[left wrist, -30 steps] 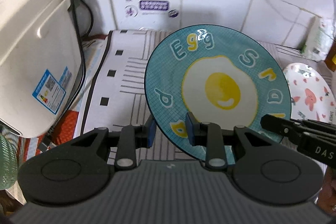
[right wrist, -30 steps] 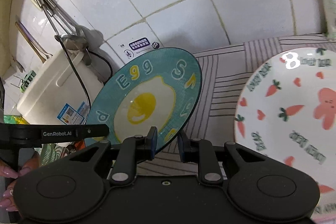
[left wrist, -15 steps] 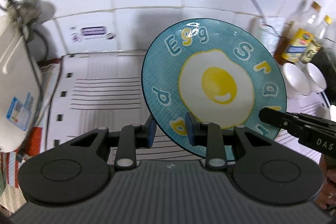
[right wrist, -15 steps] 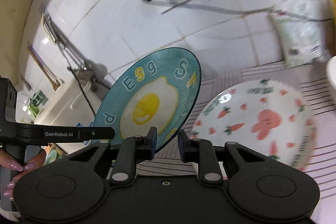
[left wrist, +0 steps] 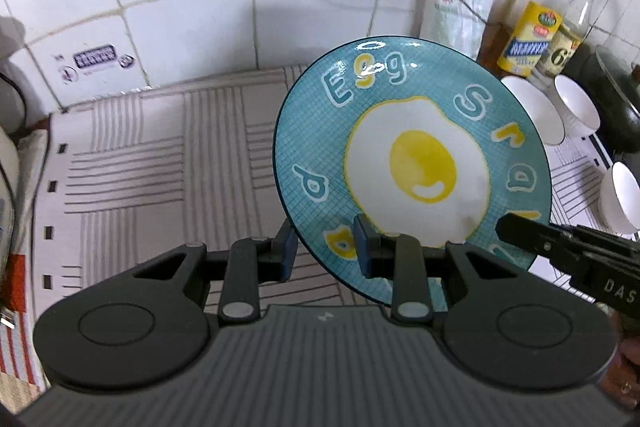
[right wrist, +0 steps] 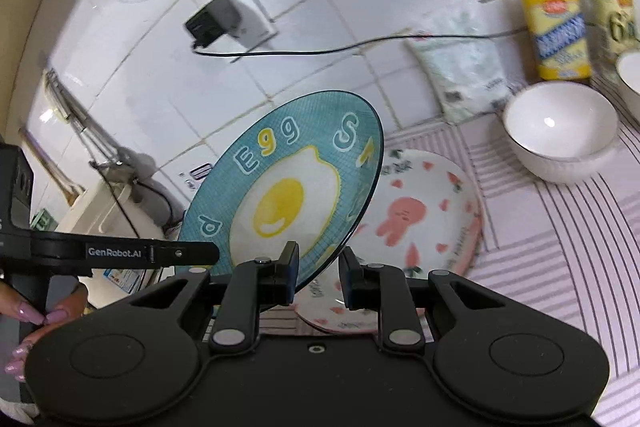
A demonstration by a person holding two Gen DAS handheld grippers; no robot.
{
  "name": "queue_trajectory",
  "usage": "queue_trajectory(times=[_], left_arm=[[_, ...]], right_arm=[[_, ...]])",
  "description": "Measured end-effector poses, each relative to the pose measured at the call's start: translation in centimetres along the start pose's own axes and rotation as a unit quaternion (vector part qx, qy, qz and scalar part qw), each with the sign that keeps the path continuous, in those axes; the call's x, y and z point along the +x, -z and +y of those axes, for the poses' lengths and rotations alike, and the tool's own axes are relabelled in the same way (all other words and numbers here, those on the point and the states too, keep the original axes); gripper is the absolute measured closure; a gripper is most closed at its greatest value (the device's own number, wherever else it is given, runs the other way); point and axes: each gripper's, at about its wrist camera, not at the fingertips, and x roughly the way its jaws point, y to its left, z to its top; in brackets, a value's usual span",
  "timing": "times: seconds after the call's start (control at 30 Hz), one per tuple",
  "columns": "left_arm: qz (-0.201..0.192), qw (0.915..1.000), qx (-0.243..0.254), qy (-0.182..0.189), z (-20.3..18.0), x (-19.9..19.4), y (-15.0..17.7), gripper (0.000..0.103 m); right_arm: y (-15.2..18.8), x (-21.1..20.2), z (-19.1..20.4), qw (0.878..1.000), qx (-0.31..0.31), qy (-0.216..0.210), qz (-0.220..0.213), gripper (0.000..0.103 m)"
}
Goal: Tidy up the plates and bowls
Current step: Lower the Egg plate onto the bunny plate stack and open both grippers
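Observation:
A teal plate with a fried-egg picture (left wrist: 416,167) is held up in the air, tilted, by both grippers. My left gripper (left wrist: 322,253) is shut on its near rim. My right gripper (right wrist: 318,273) is shut on the same egg plate (right wrist: 288,187) at its lower rim. A white plate with pink rabbits and carrots (right wrist: 416,215) lies flat on the striped mat just beyond and below the egg plate. White bowls (right wrist: 560,131) stand at the right; they also show in the left wrist view (left wrist: 534,109).
Oil bottles (right wrist: 552,23) and a white bag (right wrist: 460,75) stand against the tiled wall. A charger and cable (right wrist: 216,19) hang on the wall. A white appliance (right wrist: 108,211) stands at the left. A dark pot (left wrist: 616,107) sits at the far right.
Both grippers have carried the egg plate to the right along the counter. The appliance has slid out of the left view, and the bottles and bowls have come into view.

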Motion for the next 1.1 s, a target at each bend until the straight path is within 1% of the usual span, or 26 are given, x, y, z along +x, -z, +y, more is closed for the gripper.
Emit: queue_trajectory(times=[0.13, 0.27, 0.43, 0.57, 0.67, 0.8, 0.97, 1.1], left_arm=[[0.009, 0.9999, -0.001, 0.005, -1.0, 1.3, 0.1, 0.075], [0.022, 0.9993, -0.025, 0.014, -0.7, 2.9, 0.0, 0.075], [0.030, 0.9988, -0.038, -0.005, -0.8, 4.1, 0.2, 0.074], [0.045, 0.9984, -0.036, -0.005, -0.8, 4.7, 0.4, 0.074], [0.045, 0.9986, -0.027, -0.008, -1.2, 4.9, 0.4, 0.074], [0.053, 0.9982, -0.027, -0.008, -1.3, 5.5, 0.3, 0.074], [0.057, 0.9980, -0.026, -0.011, -1.4, 5.8, 0.4, 0.074], [0.052, 0.9983, -0.018, -0.017, -1.3, 5.7, 0.3, 0.074]], right_arm=[[0.4, 0.1, -1.6, 1.000, 0.018, 0.011, 0.005, 0.077], [0.6, 0.1, -2.5, 0.999, 0.026, 0.020, 0.005, 0.077], [0.9, 0.9, -2.6, 0.999, 0.045, 0.030, 0.008, 0.077], [0.9, 1.3, -2.7, 0.998, 0.051, 0.037, 0.020, 0.077], [0.7, 1.2, -2.9, 0.996, 0.069, 0.042, 0.033, 0.076], [0.5, 1.3, -2.6, 0.995, 0.065, 0.061, 0.048, 0.076], [0.4, 1.5, -2.7, 0.993, 0.074, 0.070, 0.060, 0.076], [0.6, 1.5, -2.6, 0.993, 0.072, 0.063, 0.064, 0.076]])
